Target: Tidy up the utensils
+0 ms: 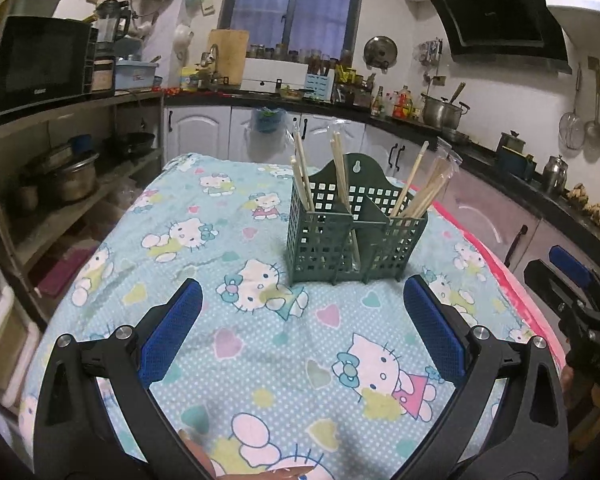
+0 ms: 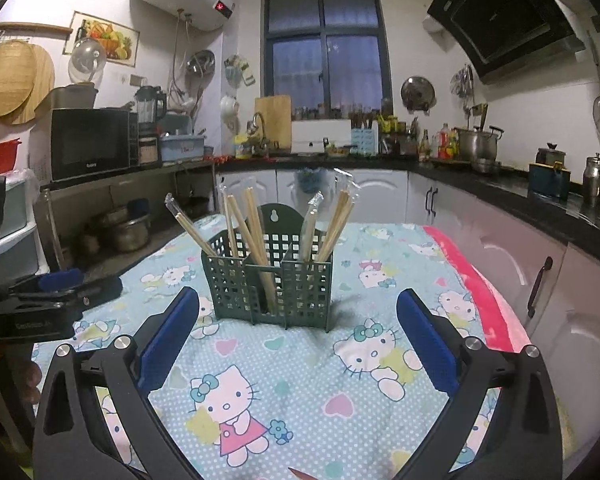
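Note:
A dark green slotted utensil holder (image 1: 350, 232) (image 2: 270, 284) stands upright on the cartoon-cat tablecloth, a short way beyond both grippers. Several pairs of wooden chopsticks (image 1: 342, 172) (image 2: 256, 232), some in clear wrappers, lean in its compartments. My left gripper (image 1: 302, 300) is open over the cloth with nothing between its blue pads. My right gripper (image 2: 298, 310) is open as well, wide and empty. In the left wrist view the right gripper (image 1: 572, 280) shows at the right edge. In the right wrist view the left gripper (image 2: 56, 284) shows at the left edge.
The table (image 1: 228, 360) (image 2: 300, 392) carries a blue patterned cloth with a pink strip (image 2: 480, 292) along its right side. White cabinets (image 2: 512, 236) with a black counter run behind and to the right. A shelf with pots (image 1: 72, 176) and a microwave (image 1: 40, 62) stands left.

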`<state>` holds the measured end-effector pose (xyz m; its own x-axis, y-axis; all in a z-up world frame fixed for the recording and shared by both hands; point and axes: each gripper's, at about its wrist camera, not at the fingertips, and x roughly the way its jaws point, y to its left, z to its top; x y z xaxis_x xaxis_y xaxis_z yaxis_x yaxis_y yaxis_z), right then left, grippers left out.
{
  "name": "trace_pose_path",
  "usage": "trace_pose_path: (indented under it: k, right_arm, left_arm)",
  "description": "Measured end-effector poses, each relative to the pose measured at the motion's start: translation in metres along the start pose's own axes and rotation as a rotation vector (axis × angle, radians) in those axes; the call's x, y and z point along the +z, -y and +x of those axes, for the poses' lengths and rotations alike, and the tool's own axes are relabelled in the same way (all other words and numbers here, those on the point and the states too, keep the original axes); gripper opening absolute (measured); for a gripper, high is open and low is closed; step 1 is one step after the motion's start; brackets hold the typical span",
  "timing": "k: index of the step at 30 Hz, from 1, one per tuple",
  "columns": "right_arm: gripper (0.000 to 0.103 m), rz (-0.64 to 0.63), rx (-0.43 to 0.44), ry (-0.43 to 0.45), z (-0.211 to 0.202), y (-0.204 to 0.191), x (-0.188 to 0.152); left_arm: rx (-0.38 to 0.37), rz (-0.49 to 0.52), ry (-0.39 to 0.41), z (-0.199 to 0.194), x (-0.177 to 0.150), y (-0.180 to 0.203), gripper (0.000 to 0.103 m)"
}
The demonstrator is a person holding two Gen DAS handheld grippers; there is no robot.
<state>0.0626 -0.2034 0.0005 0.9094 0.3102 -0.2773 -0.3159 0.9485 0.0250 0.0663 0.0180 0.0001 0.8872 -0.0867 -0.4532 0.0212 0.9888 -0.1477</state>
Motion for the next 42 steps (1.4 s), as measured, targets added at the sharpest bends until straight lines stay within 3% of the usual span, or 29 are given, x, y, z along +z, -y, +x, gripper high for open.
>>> trace_pose_path:
  k: [7, 42]
  right_arm:
    - [0.096, 0.003, -0.02, 0.049, -0.007, -0.002, -0.017]
    - [0.096, 0.017, -0.002, 0.044, -0.008, -0.008, -0.018]
  left_arm:
    - [0.001, -0.006, 0.055, -0.004, -0.013, 0.001, 0.093]
    - [0.004, -0.014, 0.063, -0.008, -0.01, 0.0, 0.093]
